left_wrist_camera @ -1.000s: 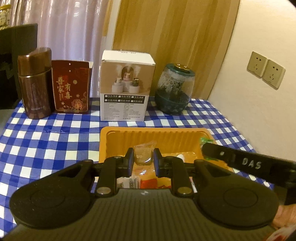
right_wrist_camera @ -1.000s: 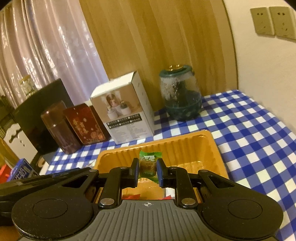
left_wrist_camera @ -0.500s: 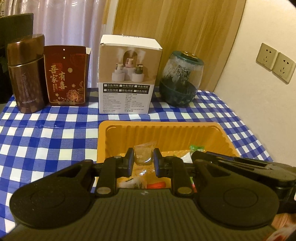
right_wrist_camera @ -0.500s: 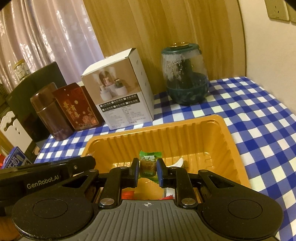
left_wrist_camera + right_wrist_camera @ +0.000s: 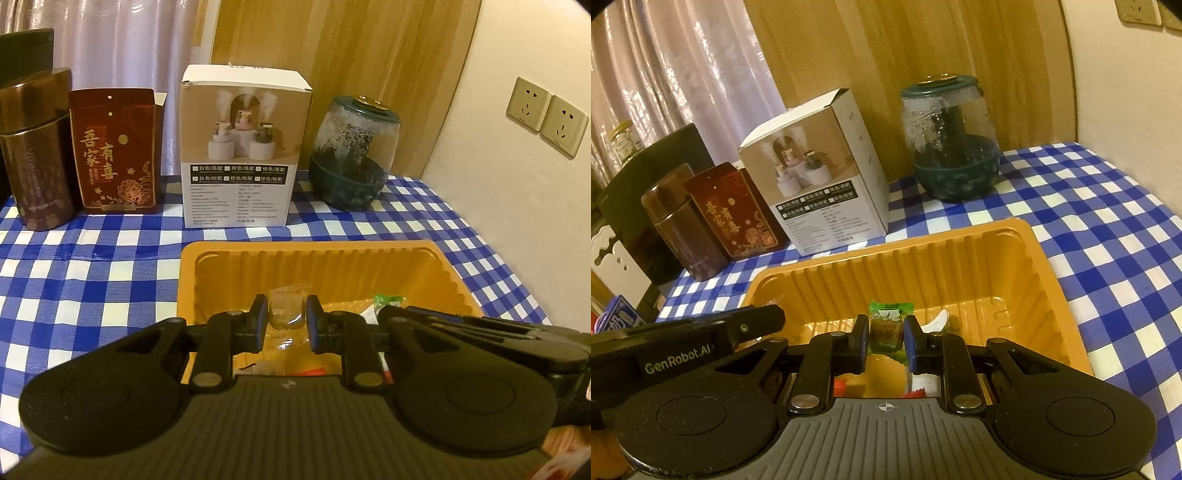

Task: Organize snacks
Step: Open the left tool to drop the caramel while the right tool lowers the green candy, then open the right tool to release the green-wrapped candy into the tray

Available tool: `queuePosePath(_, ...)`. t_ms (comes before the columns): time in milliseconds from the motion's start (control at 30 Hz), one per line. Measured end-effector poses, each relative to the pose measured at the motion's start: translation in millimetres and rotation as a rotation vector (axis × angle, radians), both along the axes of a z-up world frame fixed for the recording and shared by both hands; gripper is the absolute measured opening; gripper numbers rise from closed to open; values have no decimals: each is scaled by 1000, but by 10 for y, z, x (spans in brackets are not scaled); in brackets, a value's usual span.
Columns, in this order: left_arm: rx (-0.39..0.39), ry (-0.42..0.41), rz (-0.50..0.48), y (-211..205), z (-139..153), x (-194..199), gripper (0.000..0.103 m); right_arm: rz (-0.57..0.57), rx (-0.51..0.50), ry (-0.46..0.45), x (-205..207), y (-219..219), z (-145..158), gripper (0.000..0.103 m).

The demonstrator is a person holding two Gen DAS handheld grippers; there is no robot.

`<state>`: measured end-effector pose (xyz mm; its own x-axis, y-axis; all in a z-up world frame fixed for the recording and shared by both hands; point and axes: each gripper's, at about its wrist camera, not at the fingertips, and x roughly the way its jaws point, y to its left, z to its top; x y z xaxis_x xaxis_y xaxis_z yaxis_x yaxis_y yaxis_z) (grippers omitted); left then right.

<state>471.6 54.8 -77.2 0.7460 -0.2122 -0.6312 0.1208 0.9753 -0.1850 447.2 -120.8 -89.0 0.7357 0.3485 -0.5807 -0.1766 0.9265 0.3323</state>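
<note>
A blue-and-white checked tablecloth (image 5: 110, 266) lies under my ribbed orange tray (image 5: 314, 254). My black left claw (image 5: 286, 319) pinches a clear-wrapped brownish snack (image 5: 286, 308); my black right claw (image 5: 886, 338) grips a green-and-white wrapped one (image 5: 889, 325). Behind stand a dark brown canister (image 5: 37, 158), a deep red tin with gold characters and flowers (image 5: 114, 151), a white box with black print (image 5: 240, 147) and a clear jar with a dark teal base (image 5: 352, 155).

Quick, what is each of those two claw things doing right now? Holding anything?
Left gripper: shut on a clear-wrapped brown snack, above the orange tray.
Right gripper: shut on a green-wrapped snack, above the same tray.
</note>
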Motion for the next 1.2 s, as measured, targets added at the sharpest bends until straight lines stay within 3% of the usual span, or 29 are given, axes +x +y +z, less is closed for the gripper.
queuePosePath(100, 5, 1, 0, -9, -15, 4, 21, -1, 7, 1, 0, -6, 5, 20)
queuePosePath(133, 11, 2, 8, -6, -15, 5, 30, 0, 8, 1, 0, -5, 6, 20)
queuePosePath(200, 17, -3, 22, 17, -11, -1, 37, 0, 8, 0, -6, -6, 8, 20)
queuePosePath(1200, 18, -4, 58, 134, 33, -41, 37, 10, 140, 0, 14, -53, 1, 21)
